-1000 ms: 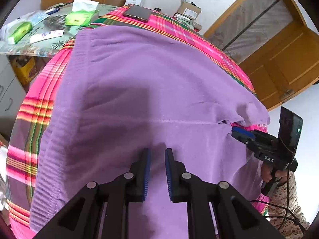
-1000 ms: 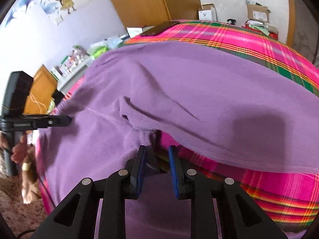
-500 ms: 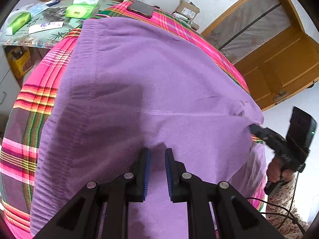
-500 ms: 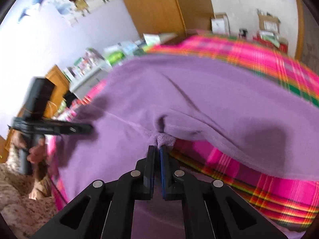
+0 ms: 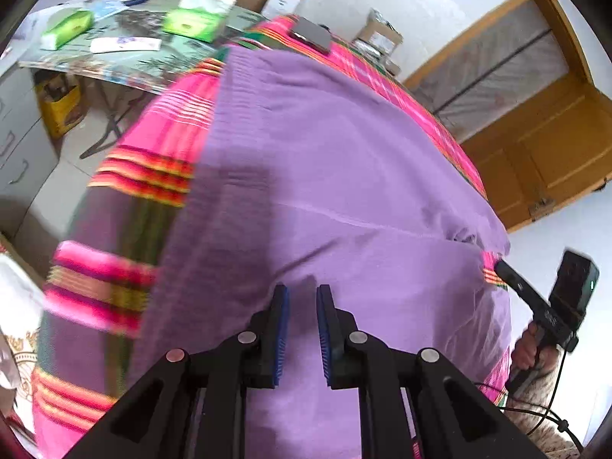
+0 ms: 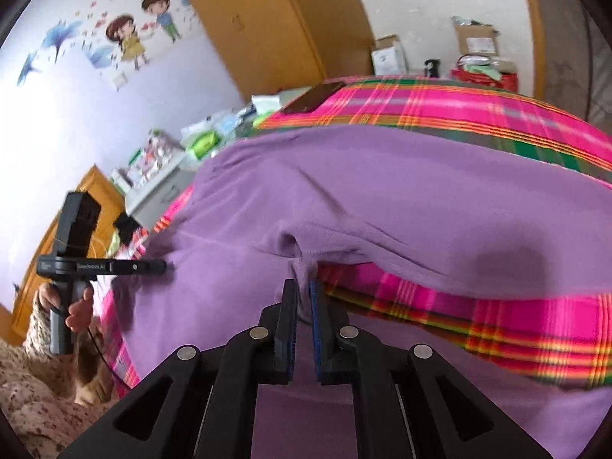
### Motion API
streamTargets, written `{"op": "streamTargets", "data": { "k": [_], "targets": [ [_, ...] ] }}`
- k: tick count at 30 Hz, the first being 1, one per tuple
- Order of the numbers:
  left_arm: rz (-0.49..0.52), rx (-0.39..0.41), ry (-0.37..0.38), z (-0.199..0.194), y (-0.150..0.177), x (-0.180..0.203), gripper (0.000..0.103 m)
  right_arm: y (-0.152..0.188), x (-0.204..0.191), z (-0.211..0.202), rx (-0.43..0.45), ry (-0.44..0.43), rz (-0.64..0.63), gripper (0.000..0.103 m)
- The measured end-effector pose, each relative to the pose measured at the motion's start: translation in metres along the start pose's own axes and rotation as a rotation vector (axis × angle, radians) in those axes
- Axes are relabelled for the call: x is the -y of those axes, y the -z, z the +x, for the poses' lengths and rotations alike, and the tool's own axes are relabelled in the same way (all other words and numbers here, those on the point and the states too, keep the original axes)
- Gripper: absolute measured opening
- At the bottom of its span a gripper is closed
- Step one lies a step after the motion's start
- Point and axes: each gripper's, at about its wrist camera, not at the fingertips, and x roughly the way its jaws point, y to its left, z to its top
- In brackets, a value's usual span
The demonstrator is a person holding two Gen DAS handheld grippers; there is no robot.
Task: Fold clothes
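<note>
A purple garment (image 5: 344,176) lies spread over a bed with a pink checked cover (image 6: 440,103). The right gripper (image 6: 302,287) has its jaws closed on a small bunch of the purple cloth near the garment's edge. The left gripper (image 5: 302,294) hangs just above the cloth with its jaws apart, holding nothing, and a dark phone (image 5: 311,32) lies at the far end of the bed.

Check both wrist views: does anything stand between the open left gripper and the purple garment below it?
Nothing visible does. The left gripper hangs with open jaws directly over bare purple garment. The phone lies at the bed's far end, and the right gripper pinches the garment's edge elsewhere.
</note>
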Motion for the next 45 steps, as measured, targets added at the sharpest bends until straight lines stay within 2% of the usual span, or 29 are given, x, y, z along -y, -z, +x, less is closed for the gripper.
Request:
{"op": "streamTargets", "data": {
  "k": [1, 3, 5, 9, 13, 18, 22, 27, 32, 34, 36, 40, 41, 44, 45],
  "targets": [
    [-0.009, 0.011, -0.006, -0.005, 0.001, -0.003, 0.015, 0.005, -0.001, -0.007, 0.023, -0.006, 0.011, 0.015],
    [-0.025, 0.036, -0.027, -0.013, 0.005, -0.009, 0.015, 0.018, -0.004, -0.019, 0.056, -0.003, 0.031, 0.026],
    [-0.042, 0.051, -0.047, -0.018, 0.007, -0.015, 0.015, 0.028, -0.011, -0.026, 0.067, 0.007, 0.023, 0.026],
    [-0.059, 0.089, -0.090, -0.029, 0.009, -0.024, 0.025, 0.043, -0.029, -0.029, 0.055, 0.037, -0.018, 0.026],
    [-0.055, 0.115, -0.118, -0.039, 0.010, -0.027, 0.032, 0.050, -0.047, -0.023, 0.036, -0.007, -0.021, 0.026],
    [0.079, 0.113, -0.201, -0.035, 0.004, -0.012, 0.034, 0.053, -0.072, -0.005, 0.002, -0.037, -0.061, 0.026],
    [0.121, 0.077, -0.237, -0.018, -0.013, -0.006, 0.034, 0.058, -0.083, 0.003, 0.008, -0.070, -0.046, 0.026],
    [0.152, 0.027, -0.230, -0.001, -0.023, -0.003, 0.035, 0.063, -0.087, 0.006, 0.019, -0.082, -0.014, 0.026],
    [0.144, 0.031, -0.184, -0.001, -0.025, -0.005, 0.035, 0.062, -0.088, 0.008, 0.023, -0.081, 0.003, 0.026],
    [0.129, 0.040, -0.152, -0.004, -0.024, -0.006, 0.032, 0.060, -0.087, 0.011, 0.024, -0.084, 0.018, 0.026],
    [0.137, 0.045, -0.151, -0.005, -0.024, -0.005, 0.023, 0.061, -0.087, 0.013, 0.024, -0.091, 0.034, 0.026],
    [0.154, 0.055, -0.151, -0.006, -0.023, -0.001, 0.016, 0.060, -0.088, 0.019, 0.016, -0.095, 0.052, 0.026],
    [0.158, 0.058, -0.152, -0.006, -0.023, 0.000, 0.010, 0.059, -0.089, 0.021, 0.015, -0.095, 0.054, 0.026],
    [0.190, 0.061, -0.125, -0.006, -0.021, 0.005, 0.010, 0.058, -0.092, 0.024, 0.011, -0.095, 0.055, 0.026],
    [0.189, 0.050, -0.139, -0.002, -0.023, 0.004, 0.010, 0.058, -0.092, 0.025, 0.010, -0.097, 0.057, 0.026]
  ]
}}
